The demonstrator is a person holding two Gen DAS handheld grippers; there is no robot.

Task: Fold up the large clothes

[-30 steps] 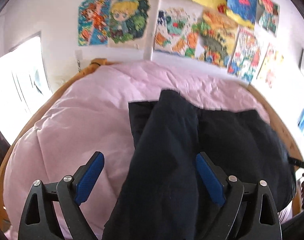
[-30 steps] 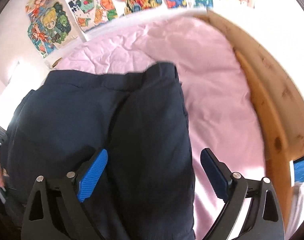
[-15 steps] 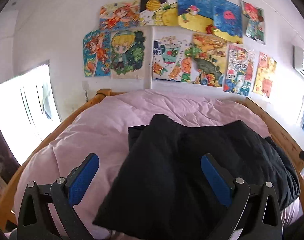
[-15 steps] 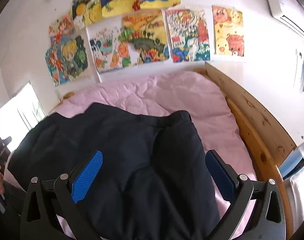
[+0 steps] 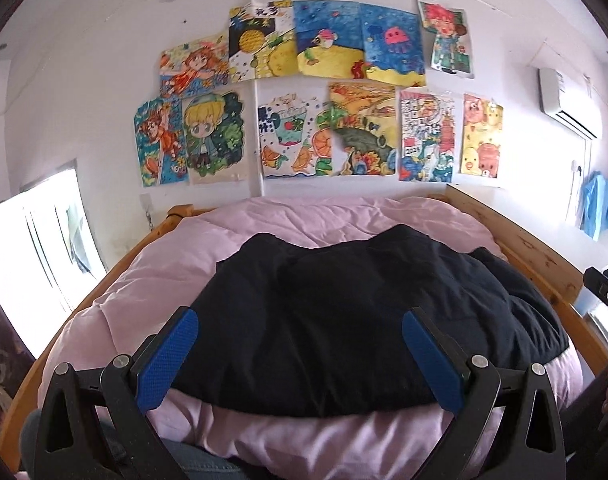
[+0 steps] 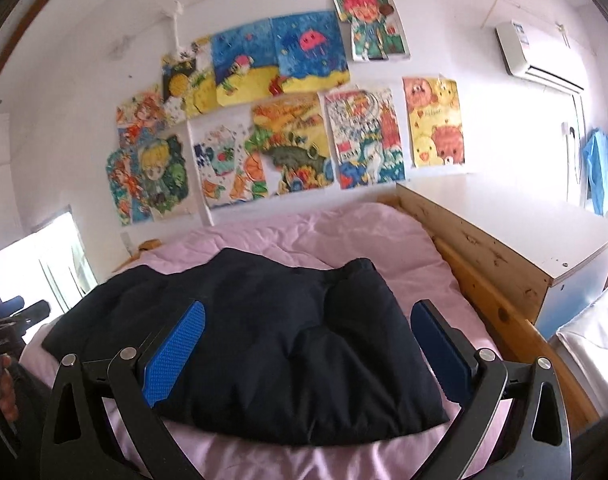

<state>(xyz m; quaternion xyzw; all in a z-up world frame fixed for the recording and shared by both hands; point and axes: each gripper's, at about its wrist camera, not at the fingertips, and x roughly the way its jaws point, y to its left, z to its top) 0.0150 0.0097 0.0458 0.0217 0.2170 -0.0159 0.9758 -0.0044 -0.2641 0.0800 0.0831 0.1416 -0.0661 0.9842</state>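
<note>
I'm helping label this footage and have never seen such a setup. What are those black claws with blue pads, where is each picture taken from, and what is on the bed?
There is no robot here: a person holds a two-finger gripper in each hand, and a wide-angle camera on each one looks forward along its fingers. One picture comes from the left gripper, the other from the right gripper. The blue pads are the inner faces of the fingers. Both grippers are open and hold nothing.

On the bed, over a pink duvet, lies a dark padded garment, bundled into a thick rectangle; from the right view its near edge looks folded under. A wooden bed frame runs around the mattress, and children's drawings cover the wall behind.
</note>
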